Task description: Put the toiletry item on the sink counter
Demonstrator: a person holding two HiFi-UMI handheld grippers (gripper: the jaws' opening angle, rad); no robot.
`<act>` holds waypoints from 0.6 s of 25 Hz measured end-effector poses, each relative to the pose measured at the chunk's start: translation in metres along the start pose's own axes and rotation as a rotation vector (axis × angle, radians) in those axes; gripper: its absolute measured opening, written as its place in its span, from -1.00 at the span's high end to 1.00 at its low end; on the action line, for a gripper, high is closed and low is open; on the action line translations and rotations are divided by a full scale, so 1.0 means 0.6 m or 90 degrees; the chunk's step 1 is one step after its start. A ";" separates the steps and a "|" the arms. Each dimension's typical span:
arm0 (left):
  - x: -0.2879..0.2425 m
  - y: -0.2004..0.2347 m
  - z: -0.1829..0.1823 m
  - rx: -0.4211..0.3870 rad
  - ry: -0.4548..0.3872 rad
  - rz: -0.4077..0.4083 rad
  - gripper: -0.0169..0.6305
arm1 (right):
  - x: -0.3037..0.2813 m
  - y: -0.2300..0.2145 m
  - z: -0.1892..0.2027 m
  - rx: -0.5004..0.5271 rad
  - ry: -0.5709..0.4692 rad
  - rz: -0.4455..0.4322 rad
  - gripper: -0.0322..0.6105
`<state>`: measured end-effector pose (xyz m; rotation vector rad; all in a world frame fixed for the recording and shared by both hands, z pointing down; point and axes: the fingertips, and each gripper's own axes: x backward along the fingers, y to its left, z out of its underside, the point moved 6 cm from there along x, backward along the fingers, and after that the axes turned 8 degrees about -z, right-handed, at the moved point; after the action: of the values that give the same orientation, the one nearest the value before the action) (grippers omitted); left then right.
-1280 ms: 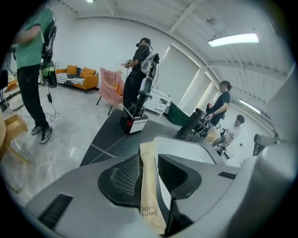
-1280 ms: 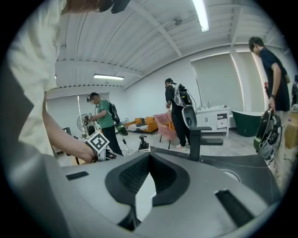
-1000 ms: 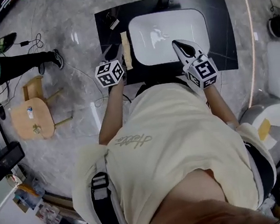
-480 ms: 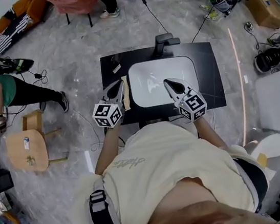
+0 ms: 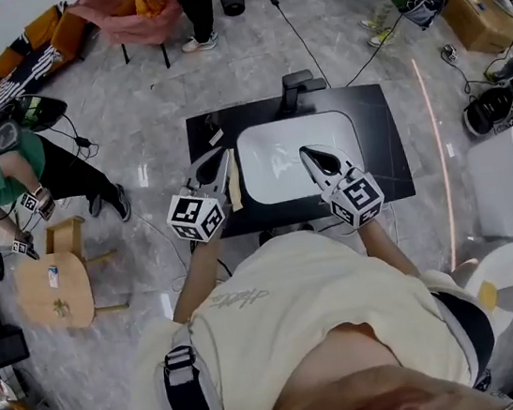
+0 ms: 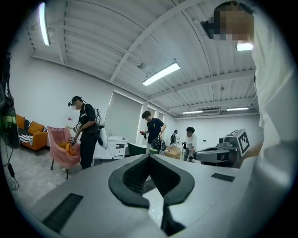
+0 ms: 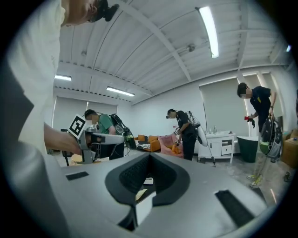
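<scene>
My left hand-held gripper [image 5: 220, 160], left of centre in the head view, has just been closing and is now pressed together on nothing. Just right of it, the pale tan flat toiletry item [image 5: 235, 191] lies on the black sink table [image 5: 379, 135], beside the white rectangular basin [image 5: 276, 144]. My right hand-held gripper [image 5: 311, 156], over the basin's right part, is likewise pressed together and empty. I judge the placing done, with only backing away left.

Head view: black sink counter [image 5: 389, 133] at 12, white basin [image 5: 294, 137] centred in it, faucet [image 5: 301, 84] on its 12 o'clock edge, left gripper [image 5: 222, 160] at the basin's 9 o'clock rim beside a tan strip [image 5: 235, 195], right gripper [image 5: 310, 155] over the basin's 5 o'clock, wooden stool [image 5: 53, 292] at 9.
</scene>
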<state>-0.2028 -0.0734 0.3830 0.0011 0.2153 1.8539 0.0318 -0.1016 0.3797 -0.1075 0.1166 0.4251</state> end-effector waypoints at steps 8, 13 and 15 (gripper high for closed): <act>0.011 -0.015 0.007 0.016 -0.001 0.017 0.93 | 0.019 0.019 -0.019 0.002 -0.019 0.006 0.92; 0.007 -0.005 0.018 0.020 -0.004 0.012 0.94 | 0.016 0.023 -0.010 0.003 -0.011 0.008 0.92; 0.008 -0.006 0.022 0.026 -0.004 0.013 0.94 | 0.019 0.025 -0.005 0.001 -0.008 0.011 0.92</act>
<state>-0.1994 -0.0658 0.3947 0.0372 0.2487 1.8690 0.0359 -0.0838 0.3740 -0.1020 0.1061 0.4434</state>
